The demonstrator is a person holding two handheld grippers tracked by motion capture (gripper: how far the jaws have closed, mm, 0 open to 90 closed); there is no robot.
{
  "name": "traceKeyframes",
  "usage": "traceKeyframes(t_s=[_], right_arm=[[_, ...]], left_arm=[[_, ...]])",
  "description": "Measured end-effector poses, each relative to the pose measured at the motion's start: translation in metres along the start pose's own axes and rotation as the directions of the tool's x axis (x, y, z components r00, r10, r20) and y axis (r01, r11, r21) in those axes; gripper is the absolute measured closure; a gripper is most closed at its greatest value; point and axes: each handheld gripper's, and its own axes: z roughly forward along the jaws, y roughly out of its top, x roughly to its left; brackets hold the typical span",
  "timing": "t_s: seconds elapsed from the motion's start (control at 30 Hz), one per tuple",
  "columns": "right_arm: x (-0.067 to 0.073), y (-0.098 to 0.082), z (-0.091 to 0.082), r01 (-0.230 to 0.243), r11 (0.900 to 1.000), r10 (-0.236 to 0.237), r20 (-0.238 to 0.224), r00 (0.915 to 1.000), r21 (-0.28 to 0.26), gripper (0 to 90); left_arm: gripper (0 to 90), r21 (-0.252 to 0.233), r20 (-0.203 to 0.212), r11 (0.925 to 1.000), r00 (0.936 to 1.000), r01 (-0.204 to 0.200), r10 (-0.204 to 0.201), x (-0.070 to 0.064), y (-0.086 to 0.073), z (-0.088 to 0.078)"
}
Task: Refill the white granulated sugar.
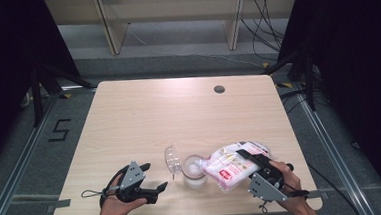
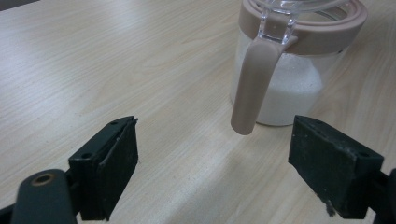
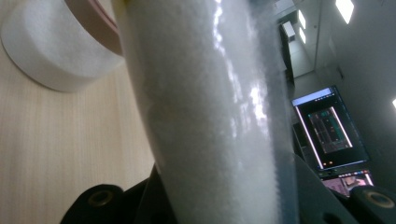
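A clear jar [image 1: 193,171] with a beige rim stands near the table's front edge, part full of white granules, its clear lid [image 1: 171,159] swung open to the left. My left gripper [image 1: 153,178] lies left of the jar, open and holding nothing. In the left gripper view the jar [image 2: 289,70] is just ahead between the wide jaws, with its beige latch [image 2: 252,84] hanging down. My right gripper [image 1: 246,156] is shut on a pink and white bag [image 1: 229,166], tilted toward the jar's mouth. The bag [image 3: 219,116] of white granules fills the space between the right jaws, with the jar [image 3: 51,46] beyond it.
The light wooden table [image 1: 144,115] has a round cable hole [image 1: 219,89] at the back right. Black stands and cables sit on the floor on both sides. A lit monitor [image 3: 329,128] shows in the right gripper view.
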Motion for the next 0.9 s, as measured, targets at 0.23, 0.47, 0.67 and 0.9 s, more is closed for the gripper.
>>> traceKeyframes(t_s=[0.23, 0.47, 0.67, 0.9], right_arm=[[-0.004, -0.001, 0.001, -0.016, 0.999, 0.016, -0.002, 0.9999, -0.05, 77.2], [-0.001, -0.003, 0.002, -0.12, 0.991, 0.119, -0.025, 0.9926, -0.062, 77.6], [0.001, -0.005, 0.005, -0.176, 0.981, 0.174, -0.04, 0.984, -0.078, 78.1], [0.0, -0.009, 0.011, -0.244, 0.965, 0.239, -0.061, 0.969, -0.094, 78.4]], left_arm=[[15.4, 0.003, -0.005, 1.0, 1.0, 0.005, -0.005, 0.0, 0.0, 0.0], [15.4, 0.002, -0.004, 0.9998, 0.9998, -0.017, 0.017, 0.001, 0.0, 0.0], [15.4, -0.004, -0.005, 0.9999, 0.9999, 0.012, -0.012, 0.0, 0.0, 0.0], [15.4, -0.009, -0.004, 0.9999, 0.9999, -0.009, 0.009, 0.001, 0.001, 0.0]])
